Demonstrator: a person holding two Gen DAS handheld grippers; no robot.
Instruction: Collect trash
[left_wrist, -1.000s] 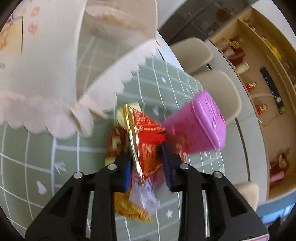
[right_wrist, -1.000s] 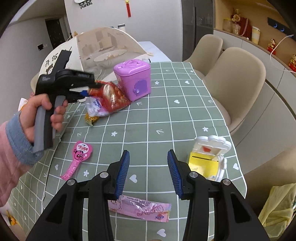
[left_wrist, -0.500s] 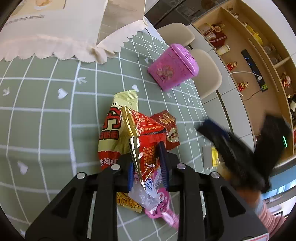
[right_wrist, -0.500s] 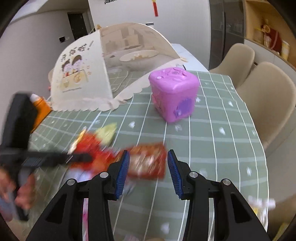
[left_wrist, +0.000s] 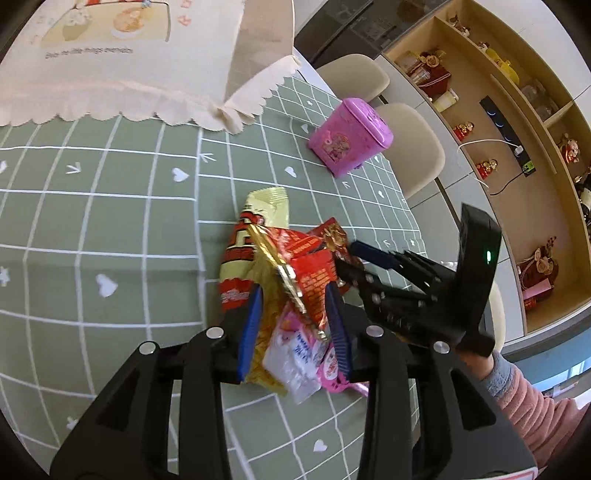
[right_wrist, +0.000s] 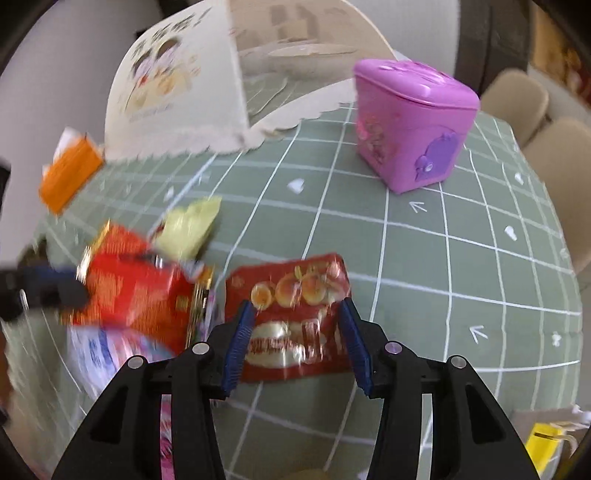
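My left gripper (left_wrist: 293, 325) is shut on a bunch of snack wrappers (left_wrist: 295, 280): red, gold, yellow and clear-pink ones, held low over the green checked tablecloth (left_wrist: 110, 221). My right gripper (right_wrist: 295, 339) is open, its jaws on either side of a red wrapper with fruit pictures (right_wrist: 291, 295) lying flat on the cloth. In the left wrist view the right gripper (left_wrist: 354, 258) reaches in from the right next to the bunch. The bunch shows blurred in the right wrist view (right_wrist: 136, 291).
A pink lidded bin (right_wrist: 410, 122) stands at the back right of the table. A cream mesh food cover (right_wrist: 207, 85) stands at the back left, an orange box (right_wrist: 70, 170) beside it. A yellow-white toy (right_wrist: 546, 450) is near the front right edge. Beige chairs (left_wrist: 406, 147) line the far side.
My left gripper carried the wrapper bunch from beside the pink bin toward the near side. My right gripper moved forward and left, and now straddles the red fruit wrapper.
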